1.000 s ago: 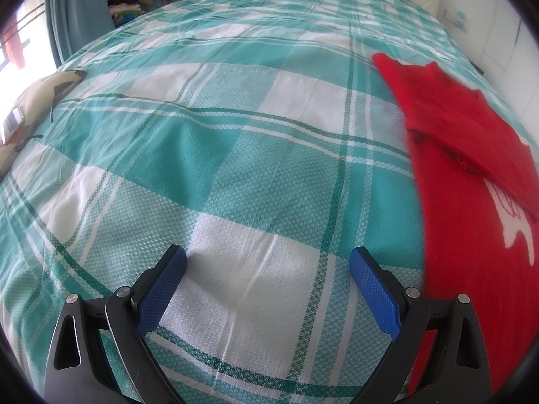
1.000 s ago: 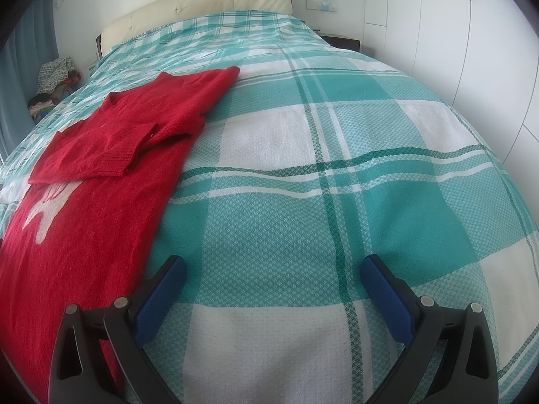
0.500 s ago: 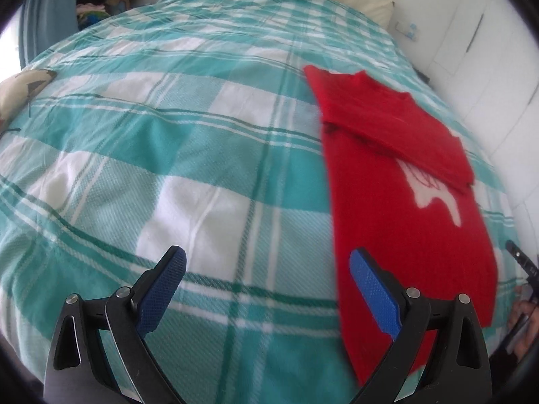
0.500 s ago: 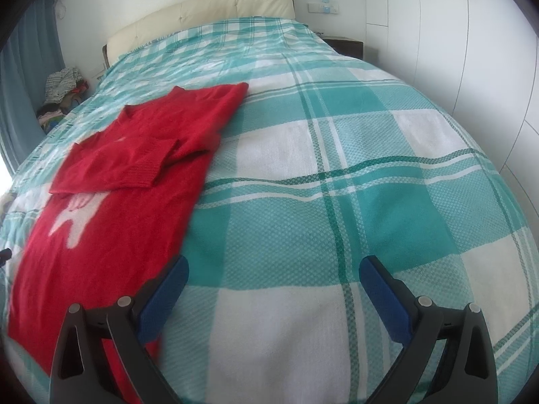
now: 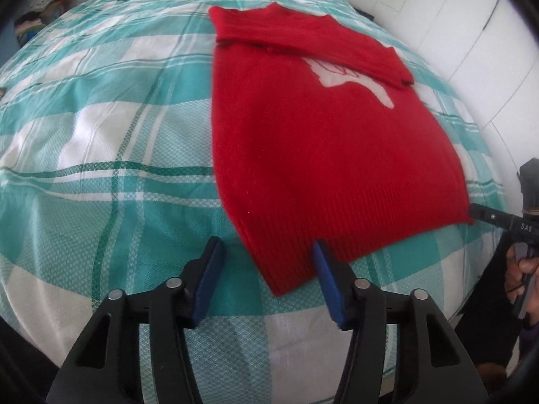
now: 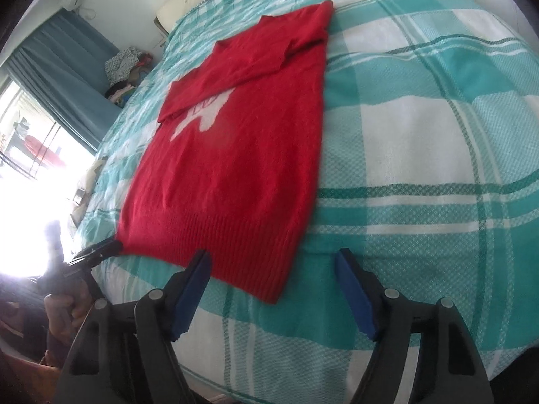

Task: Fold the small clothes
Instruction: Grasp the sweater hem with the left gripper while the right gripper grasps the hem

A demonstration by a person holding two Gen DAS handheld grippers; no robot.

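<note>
Over the near hem of the sweater hang both tools. The left hand-held gripper points steeply down at the hem's left corner; its 2 blue pads have just been closing, yet they stand apart and press on nothing — the red corner lies on the bed between and just ahead of them, ungrasped. The right hand-held gripper points down at the hem's right corner; its jaws have also just been closing but are wider apart, released, with the corner lying between them on the cover and no pad touching it.

From each camera the other tool shows at the frame edge, its black tip just beside the opposite hem corner, with a hand on the handle.

The sweater lies flat on the bed, hem toward the grippers, collar far away. Its sleeves are folded across the chest, partly covering a white motif. The bed wears a teal-and-white checked cover. Beyond it — a cream headboard, a teal curtain, a heap of clothes beside the bed, and white cupboard doors.
</note>
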